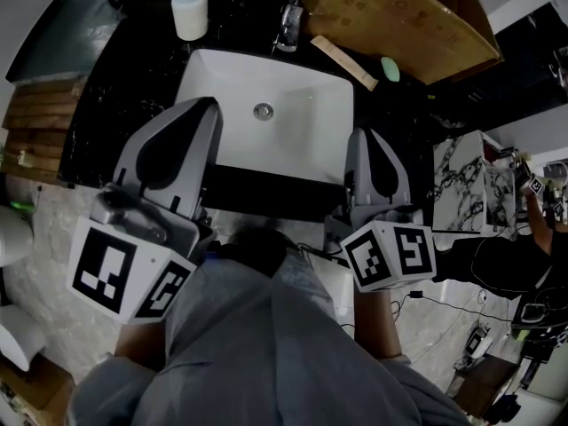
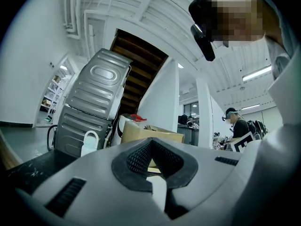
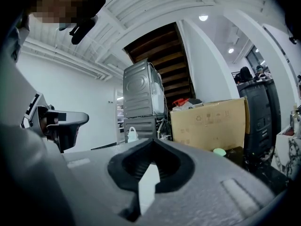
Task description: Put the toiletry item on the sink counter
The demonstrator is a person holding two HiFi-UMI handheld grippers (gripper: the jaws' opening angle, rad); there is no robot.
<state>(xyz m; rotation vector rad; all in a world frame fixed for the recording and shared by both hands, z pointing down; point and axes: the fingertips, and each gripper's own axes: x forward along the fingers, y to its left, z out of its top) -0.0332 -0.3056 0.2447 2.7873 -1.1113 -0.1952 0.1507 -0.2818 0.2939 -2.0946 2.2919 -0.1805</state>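
Observation:
A white handled bottle (image 1: 190, 7) stands on the black counter (image 1: 115, 122) behind the white sink basin (image 1: 266, 114). A pale green soap-like piece (image 1: 390, 67) and a long tan stick-shaped item (image 1: 343, 62) lie on the counter at the sink's back right. My left gripper (image 1: 206, 106) hangs over the basin's front left corner, jaws together with nothing between them. Over the front right corner my right gripper (image 1: 362, 138) is also shut and empty. The bottle (image 2: 89, 143) (image 3: 132, 134) and the green piece (image 3: 219, 151) lie far beyond the shut jaw tips of both the left gripper (image 2: 151, 141) and the right gripper (image 3: 151, 142).
A faucet (image 1: 288, 27) sits behind the basin. A big cardboard box (image 1: 399, 16) (image 3: 207, 121) fills the counter's back right. A grey metal appliance (image 2: 94, 107) (image 3: 143, 98) stands behind the counter. Marble-patterned panels (image 1: 466, 180) and cables are at the right; another person (image 2: 237, 128) stands farther off.

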